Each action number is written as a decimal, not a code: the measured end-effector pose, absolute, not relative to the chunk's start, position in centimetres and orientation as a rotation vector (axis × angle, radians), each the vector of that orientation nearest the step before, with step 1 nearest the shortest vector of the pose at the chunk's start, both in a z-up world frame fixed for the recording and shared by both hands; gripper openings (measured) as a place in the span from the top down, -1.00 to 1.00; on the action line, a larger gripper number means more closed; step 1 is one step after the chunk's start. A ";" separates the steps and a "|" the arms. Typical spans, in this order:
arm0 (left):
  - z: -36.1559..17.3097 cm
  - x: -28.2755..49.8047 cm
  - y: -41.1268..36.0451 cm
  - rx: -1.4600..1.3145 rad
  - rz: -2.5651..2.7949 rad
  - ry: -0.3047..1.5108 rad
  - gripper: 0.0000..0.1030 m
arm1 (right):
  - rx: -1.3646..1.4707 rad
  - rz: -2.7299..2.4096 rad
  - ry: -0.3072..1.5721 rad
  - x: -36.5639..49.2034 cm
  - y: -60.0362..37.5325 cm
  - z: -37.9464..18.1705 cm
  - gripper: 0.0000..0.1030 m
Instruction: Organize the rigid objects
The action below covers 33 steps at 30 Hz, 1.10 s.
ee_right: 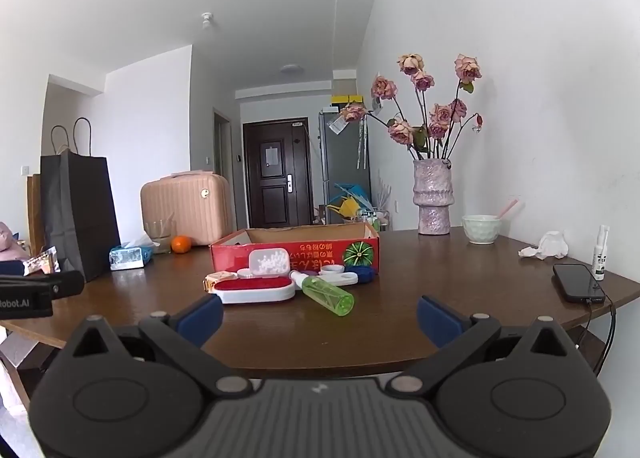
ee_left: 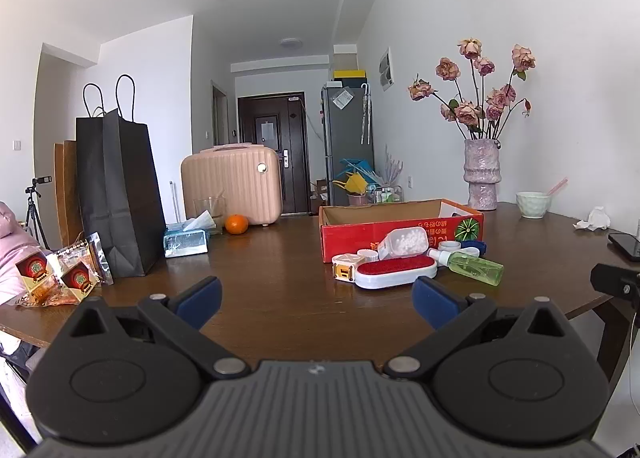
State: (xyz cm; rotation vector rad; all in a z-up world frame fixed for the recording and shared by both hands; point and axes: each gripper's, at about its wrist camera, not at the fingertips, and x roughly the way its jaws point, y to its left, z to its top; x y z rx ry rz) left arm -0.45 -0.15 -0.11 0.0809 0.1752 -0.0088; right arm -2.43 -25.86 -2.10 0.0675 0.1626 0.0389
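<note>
Both grippers — left gripper (ee_left: 316, 298) and right gripper (ee_right: 320, 316) — hover wide open and empty before the red box (ee_right: 296, 248) (green bottle (ee_right: 328, 294) lying in front)

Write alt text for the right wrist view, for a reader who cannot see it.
A wooden table holds a red cardboard box, with a green bottle lying on its side, a red-topped white brush and small containers in front of it. The right gripper sits low in the foreground, jaws wide open and holding nothing. A vase of roses and a phone are to the right.
</note>
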 end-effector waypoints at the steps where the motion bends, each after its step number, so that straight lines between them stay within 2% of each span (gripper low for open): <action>1: -0.1 -0.4 -0.2 0.084 -0.008 0.175 -1.00 | 0.070 0.038 0.160 -2.4 -25.9 -2.0 -1.00; 33: -0.3 -0.4 -0.5 0.092 -0.012 0.192 -1.00 | 0.058 0.033 0.157 -2.6 -26.0 -2.1 -1.00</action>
